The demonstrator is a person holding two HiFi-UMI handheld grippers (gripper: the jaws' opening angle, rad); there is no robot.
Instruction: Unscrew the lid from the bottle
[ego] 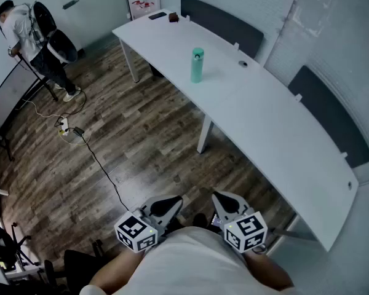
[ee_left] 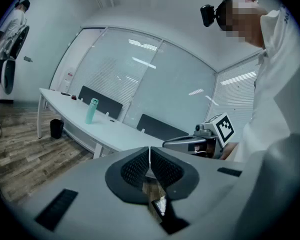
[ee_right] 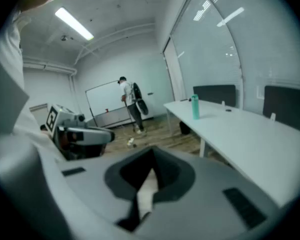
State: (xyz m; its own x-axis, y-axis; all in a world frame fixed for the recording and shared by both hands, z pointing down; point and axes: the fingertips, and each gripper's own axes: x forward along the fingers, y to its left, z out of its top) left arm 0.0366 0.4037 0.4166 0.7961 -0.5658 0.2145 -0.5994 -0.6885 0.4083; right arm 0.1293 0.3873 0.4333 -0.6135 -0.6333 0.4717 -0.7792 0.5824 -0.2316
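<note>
Head view: the left gripper (ego: 171,204) and right gripper (ego: 222,201) sit side by side low in the frame, close to the wearer's white shirt. Each has its jaws pressed together with nothing between them, as both gripper views confirm. Beyond them lies wood-plank floor (ego: 135,140), then a long white table (ego: 277,134) running diagonally. The teal bottle (ego: 197,65) stands upright on the table, well apart from both grippers, its lid (ego: 198,52) on. At far left, another person (ego: 24,32) stands near a power strip (ego: 66,129) on the floor.
</note>
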